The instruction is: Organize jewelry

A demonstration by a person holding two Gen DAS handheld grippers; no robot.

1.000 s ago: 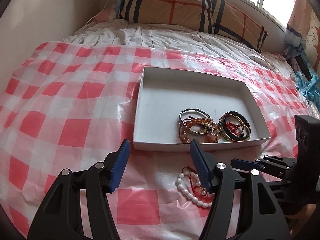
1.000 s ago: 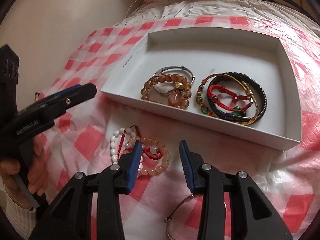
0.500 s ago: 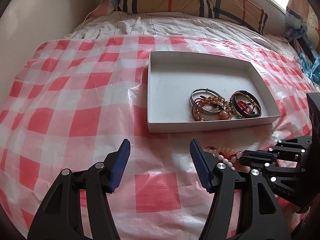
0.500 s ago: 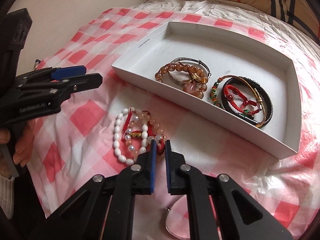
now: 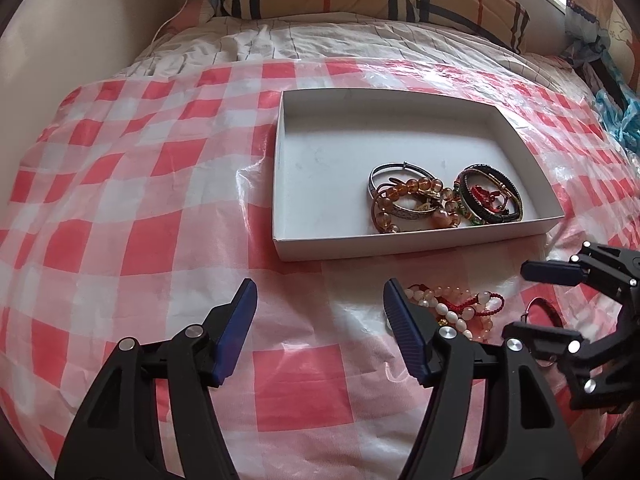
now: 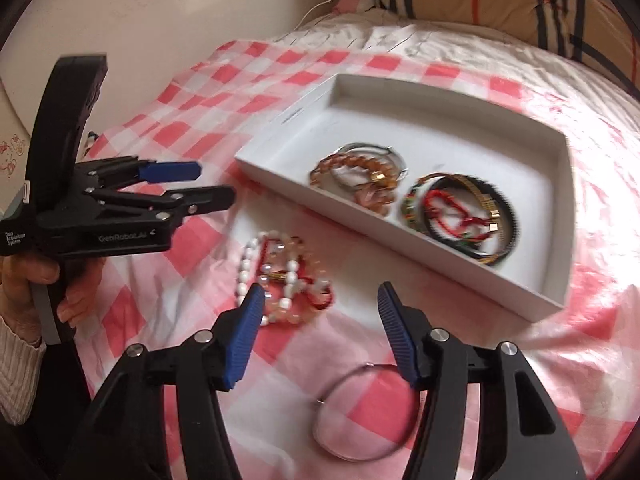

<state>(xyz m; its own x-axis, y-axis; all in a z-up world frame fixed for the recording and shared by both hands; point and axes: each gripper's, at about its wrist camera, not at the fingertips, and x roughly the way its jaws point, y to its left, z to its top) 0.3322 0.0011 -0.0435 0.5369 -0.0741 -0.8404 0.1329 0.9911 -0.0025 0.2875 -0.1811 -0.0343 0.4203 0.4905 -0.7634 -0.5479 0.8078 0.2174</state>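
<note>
Tangled pearl-and-red-cord bracelet pile [image 6: 282,278] lies loose on the bed beside the white cardboard tray [image 6: 384,222], awaiting pickup; right gripper [image 6: 320,330] spread wide and empty above it, left gripper [image 5: 318,330] likewise agape, idle.

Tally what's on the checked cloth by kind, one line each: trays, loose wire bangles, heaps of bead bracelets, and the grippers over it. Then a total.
White tray: 1
Wire bangle outside the tray: 1
Heap of bead bracelets outside the tray: 1
Grippers: 2, left gripper and right gripper, both open
Total: 5

Left gripper [image 5: 316,322] and right gripper [image 6: 320,322] side by side, fingers spread wide, both empty.
</note>
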